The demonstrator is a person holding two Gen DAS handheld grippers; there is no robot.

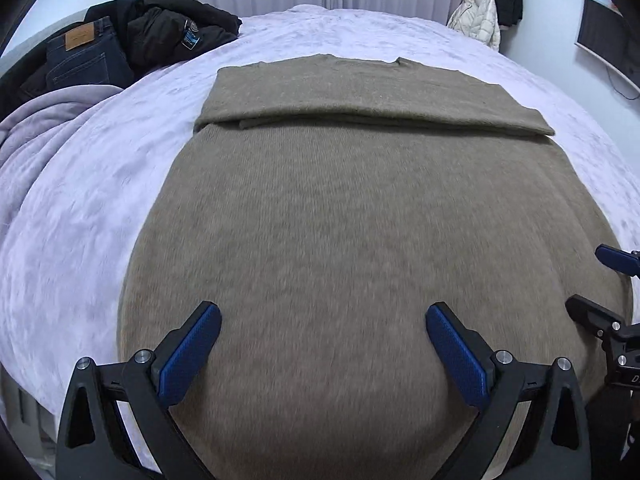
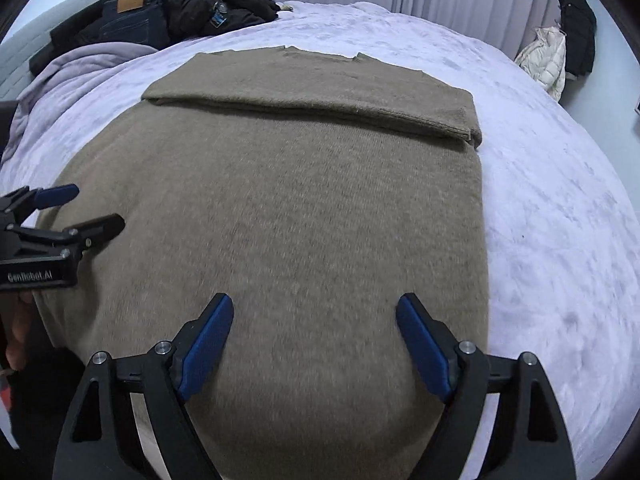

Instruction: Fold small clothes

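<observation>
An olive-brown knitted sweater [image 1: 360, 208] lies flat on the bed, its sleeves folded across the far part in a band [image 1: 372, 96]. It also shows in the right wrist view [image 2: 288, 208]. My left gripper [image 1: 323, 322] is open and empty, just above the near left part of the sweater. My right gripper [image 2: 314, 312] is open and empty above the near right part. Each gripper shows at the edge of the other's view: the right one [image 1: 600, 280] and the left one [image 2: 80, 212].
The bed has a pale lilac cover [image 1: 80, 208]. Dark jeans [image 1: 86, 56] and a black jacket [image 1: 172, 28] are piled at its far left corner, with a bunched lilac blanket [image 1: 44, 120]. Coats [image 1: 486, 8] hang at the far right wall.
</observation>
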